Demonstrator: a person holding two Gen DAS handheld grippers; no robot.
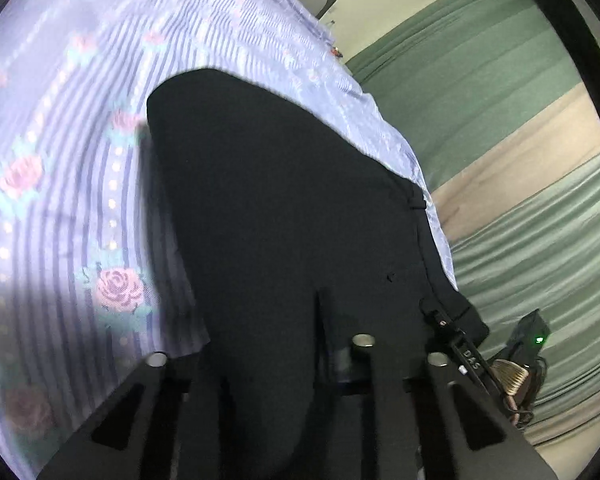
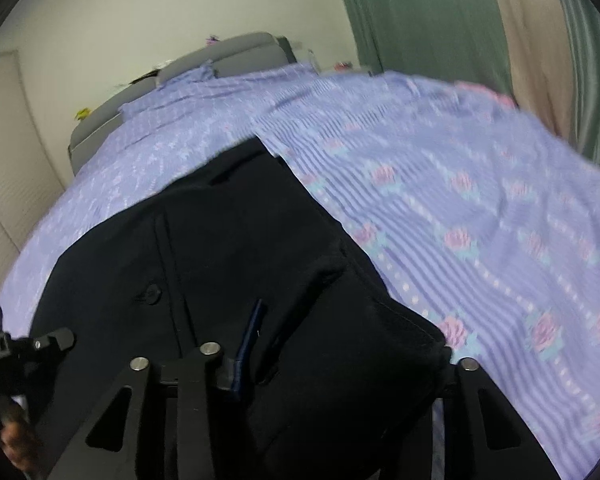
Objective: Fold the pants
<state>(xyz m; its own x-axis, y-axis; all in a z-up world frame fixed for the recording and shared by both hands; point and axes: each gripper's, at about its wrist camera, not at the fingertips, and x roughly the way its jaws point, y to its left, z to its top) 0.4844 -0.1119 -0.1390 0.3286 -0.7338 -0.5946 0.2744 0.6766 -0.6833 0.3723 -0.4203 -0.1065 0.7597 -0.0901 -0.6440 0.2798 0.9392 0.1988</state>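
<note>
**Operator:** Black cloth is filling both wrist views: the pants are lying spread on the lilac rose-print bedspread, waist end toward me. I'm holding the left gripper low over that near edge, and its jaws are looking clenched, with dark fabric bunching up between them.

**Observer:** And the other one?

**Operator:** I'm keeping the right gripper on the same edge, further along. Its jaws are standing half-closed with a thick wad of the pants heaped between them (black on black, so I cannot tell whether the pads are really biting). A button is showing beside its left finger, so I'm reading this as the waistband.

**Observer:** Why two holds on one edge?

**Operator:** I'm judging that the edge needs to travel level, so the cloth doubles over squarely rather than skewing. The bedspread is staying flat underneath, and the green curtain is hanging well clear.
</note>
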